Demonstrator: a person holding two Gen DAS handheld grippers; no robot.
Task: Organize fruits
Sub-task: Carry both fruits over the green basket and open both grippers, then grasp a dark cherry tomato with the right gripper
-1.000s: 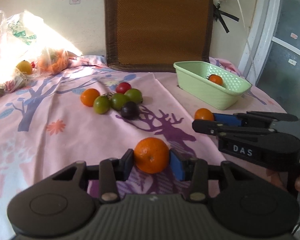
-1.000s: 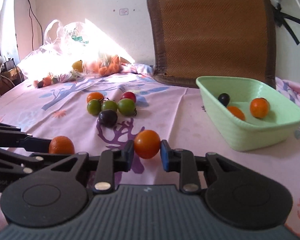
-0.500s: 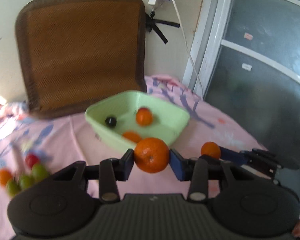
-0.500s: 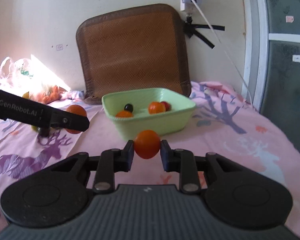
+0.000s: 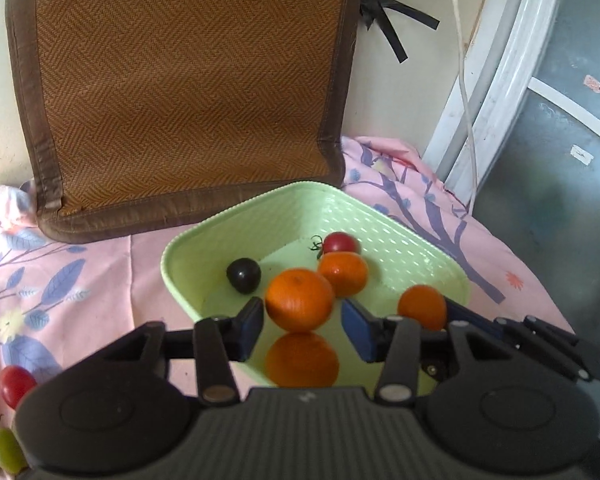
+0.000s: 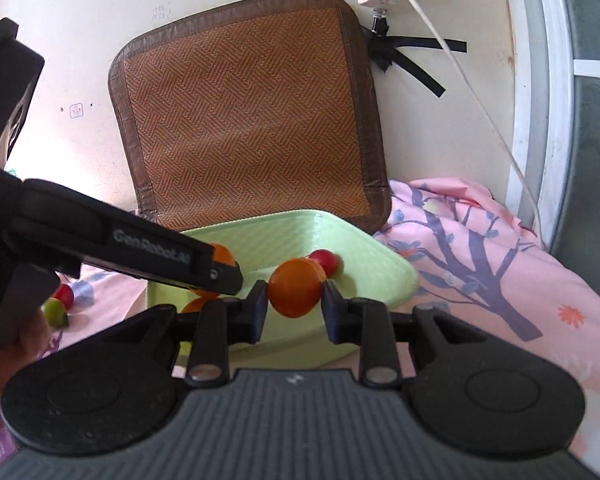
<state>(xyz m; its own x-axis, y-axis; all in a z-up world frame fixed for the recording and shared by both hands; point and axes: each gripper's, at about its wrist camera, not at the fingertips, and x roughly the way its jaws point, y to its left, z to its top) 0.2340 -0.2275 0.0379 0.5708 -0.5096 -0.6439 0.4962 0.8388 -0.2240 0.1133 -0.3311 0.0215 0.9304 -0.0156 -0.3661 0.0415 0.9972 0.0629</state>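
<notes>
Left wrist view: left gripper (image 5: 302,322) spread apart, dimpled orange tangerine (image 5: 299,298) loose between its pads above green basket (image 5: 428,256); basket holds dark plum (image 5: 243,275), red tomato (image 5: 340,243), more oranges.
Right wrist view: right gripper (image 6: 293,306) clamped on smooth orange tomato (image 6: 294,289) over the basket's near rim.

Left tool (image 5: 302,330): black plastic body, ribbed grey centre panel, two round discs at 4 and 8 o'clock, silver screw heads on the finger arms, blue pads (image 5: 358,334). Right tool (image 6: 293,312): same build, dark pads. White "GenRobot.AI" lettering on the left tool's side. Bare skin at 9 o'clock.
</notes>
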